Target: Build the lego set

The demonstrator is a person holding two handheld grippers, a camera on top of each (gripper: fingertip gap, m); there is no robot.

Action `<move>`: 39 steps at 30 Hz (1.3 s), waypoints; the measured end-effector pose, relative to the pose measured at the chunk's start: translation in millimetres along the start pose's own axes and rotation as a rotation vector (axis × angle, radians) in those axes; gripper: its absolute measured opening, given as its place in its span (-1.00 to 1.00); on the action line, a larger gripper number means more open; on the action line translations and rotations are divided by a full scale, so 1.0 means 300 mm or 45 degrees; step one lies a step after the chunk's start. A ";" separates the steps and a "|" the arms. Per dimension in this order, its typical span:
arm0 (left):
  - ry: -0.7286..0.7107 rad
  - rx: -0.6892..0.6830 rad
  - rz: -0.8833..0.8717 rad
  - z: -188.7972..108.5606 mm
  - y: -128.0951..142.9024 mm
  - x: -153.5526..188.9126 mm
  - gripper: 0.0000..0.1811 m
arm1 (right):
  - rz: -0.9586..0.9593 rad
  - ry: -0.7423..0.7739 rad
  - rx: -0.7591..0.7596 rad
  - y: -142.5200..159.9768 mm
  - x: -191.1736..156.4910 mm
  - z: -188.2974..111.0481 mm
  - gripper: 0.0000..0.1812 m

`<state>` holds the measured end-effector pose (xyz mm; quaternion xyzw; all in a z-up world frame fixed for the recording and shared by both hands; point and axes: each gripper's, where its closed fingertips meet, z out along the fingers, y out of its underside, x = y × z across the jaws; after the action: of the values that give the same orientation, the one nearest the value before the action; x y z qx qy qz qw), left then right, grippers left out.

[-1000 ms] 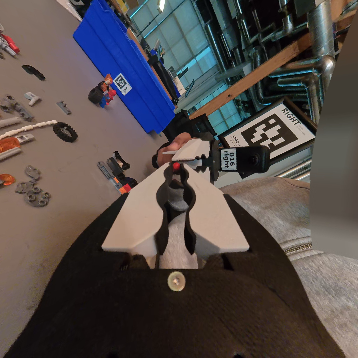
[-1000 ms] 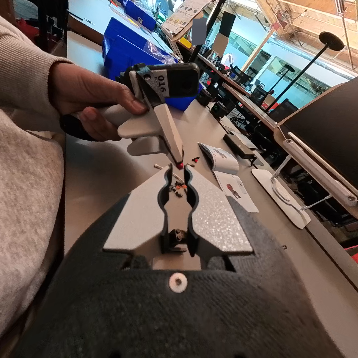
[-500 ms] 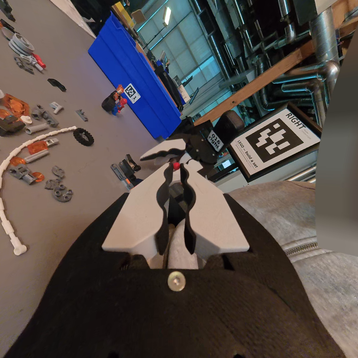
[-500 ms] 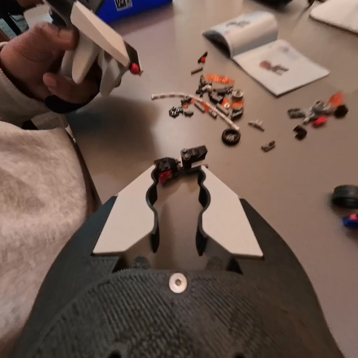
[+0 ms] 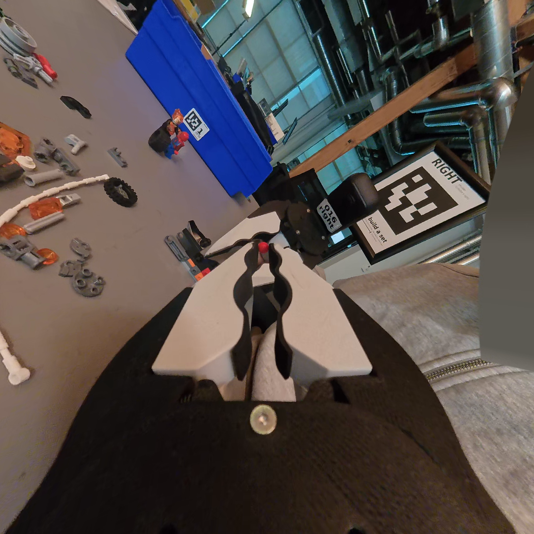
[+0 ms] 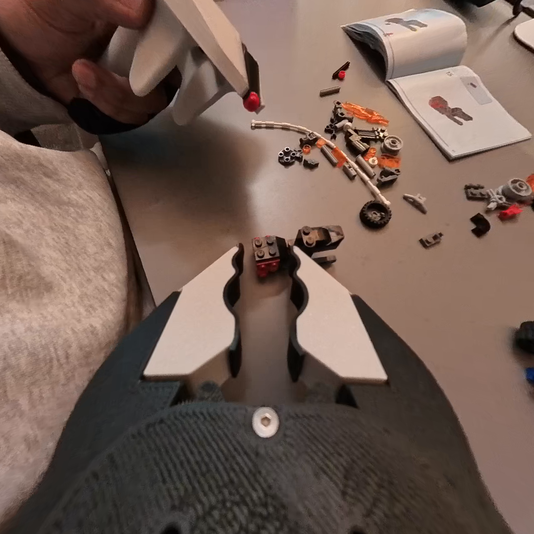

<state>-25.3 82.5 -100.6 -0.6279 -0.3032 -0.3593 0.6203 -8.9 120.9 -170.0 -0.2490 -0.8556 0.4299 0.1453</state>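
My left gripper point(image 5: 263, 250) is shut on a small red round stud point(image 5: 263, 247), held in the air above the table. It also shows at the top left of the right wrist view point(image 6: 252, 101), with the stud point(image 6: 250, 101) at its tip. My right gripper point(image 6: 265, 250) is open and low over the grey table point(image 6: 187, 187). Its fingers stand either side of a black and red partial build point(image 6: 266, 255), which lies on the table joined to a black piece point(image 6: 320, 237). I cannot tell whether the fingers touch it. The build also shows in the left wrist view point(image 5: 190, 245).
Loose grey, black and orange parts point(image 6: 355, 144), a white chain point(image 6: 318, 138) and a black tyre point(image 6: 375, 215) lie beyond the build. An open instruction booklet point(image 6: 450, 109) is at the far right. A blue bin point(image 5: 196, 95) and minifigures point(image 5: 173, 135) stand at the back. A person's grey sweater point(image 6: 52, 231) is at the left. Left tips to right tips: about 8 cm. Left tips and right tips are each some 12 cm from the white chain point(image 6: 318, 138). It turns up in the left wrist view point(image 5: 14, 234) as well.
My right gripper swung down from beside the left gripper to the table, opened, and came around the black and red build. My left gripper still holds the red stud.
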 end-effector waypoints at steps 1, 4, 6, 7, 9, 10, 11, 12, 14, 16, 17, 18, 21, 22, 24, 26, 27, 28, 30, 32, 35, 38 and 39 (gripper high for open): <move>0.000 0.000 -0.003 -0.001 0.000 -0.001 -0.95 | -0.016 -0.001 -0.004 0.000 -0.001 0.004 -0.68; 0.005 -0.003 -0.012 0.000 0.003 -0.004 -0.95 | -0.053 0.001 -0.019 0.001 0.000 0.012 -0.70; 0.007 -0.009 -0.015 0.002 0.005 -0.004 -0.95 | -0.069 0.000 -0.030 0.001 0.001 0.016 -0.73; 0.007 -0.011 -0.014 0.003 0.006 -0.005 -0.95 | -0.078 -0.001 -0.034 0.001 0.000 0.017 -0.75; 0.008 -0.015 -0.016 0.005 0.007 -0.006 -0.95 | -0.086 -0.007 -0.040 0.001 -0.001 0.018 -0.75; 0.009 -0.017 -0.017 0.006 0.008 -0.006 -0.95 | -0.088 -0.010 -0.041 0.001 -0.002 0.018 -0.75; 0.008 -0.019 -0.018 0.007 0.009 -0.008 -0.95 | -0.091 -0.011 -0.039 0.001 -0.003 0.018 -0.75; 0.007 -0.021 -0.021 0.007 0.011 -0.010 -0.95 | -0.092 -0.010 -0.032 -0.001 -0.003 0.017 -0.75; 0.010 -0.020 -0.030 0.006 0.013 -0.012 -0.95 | -0.074 -0.016 0.015 -0.015 -0.004 0.012 -0.76; 0.024 -0.012 -0.049 0.005 0.012 -0.011 -0.95 | -0.039 -0.025 0.106 -0.046 -0.002 -0.006 -0.76; 0.037 -0.004 -0.063 0.004 0.010 -0.009 -0.95 | -0.020 -0.032 0.163 -0.066 0.000 -0.021 -0.76; 0.048 0.002 -0.076 0.005 0.008 -0.007 -0.95 | -0.001 -0.038 0.224 -0.088 0.003 -0.037 -0.76; 0.070 0.001 -0.087 0.015 0.014 0.001 -0.95 | 0.035 -0.053 0.387 -0.143 0.010 -0.085 -0.76; 0.078 -0.008 -0.083 0.021 0.020 0.007 -0.95 | 0.038 -0.051 0.423 -0.155 0.012 -0.097 -0.76; 0.084 -0.032 -0.064 0.035 0.033 0.017 -0.95 | 0.023 -0.036 0.463 -0.171 0.013 -0.111 -0.76; 0.078 -0.049 -0.039 0.046 0.043 0.023 -0.95 | 0.001 -0.023 0.465 -0.176 0.009 -0.109 -0.76; 0.073 -0.054 -0.028 0.050 0.046 0.023 -0.95 | -0.009 -0.022 0.456 -0.176 0.006 -0.104 -0.76; 0.064 -0.060 -0.021 0.053 0.049 0.021 -0.95 | -0.019 -0.019 0.449 -0.176 0.001 -0.099 -0.79; 0.040 -0.077 -0.014 0.056 0.058 0.010 -0.95 | -0.042 -0.013 0.446 -0.179 -0.007 -0.091 -0.79; 0.009 -0.091 -0.012 0.057 0.065 -0.005 -0.95 | -0.054 -0.009 0.448 -0.184 -0.012 -0.087 -0.79; -0.043 -0.114 -0.008 0.054 0.076 -0.028 -0.95 | -0.050 -0.013 0.421 -0.175 -0.012 -0.074 -0.79; -0.053 -0.136 -0.017 0.057 0.088 -0.036 -0.95 | -0.041 -0.025 0.408 -0.165 -0.015 -0.064 -0.79; -0.057 -0.147 -0.023 0.059 0.094 -0.040 -0.95 | -0.037 -0.030 0.403 -0.163 -0.016 -0.060 -0.79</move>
<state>-7.4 99.7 -125.8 -0.6678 -0.3014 -0.3675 0.5728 -11.1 105.5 -120.0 -0.2056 -0.7823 0.5601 0.1789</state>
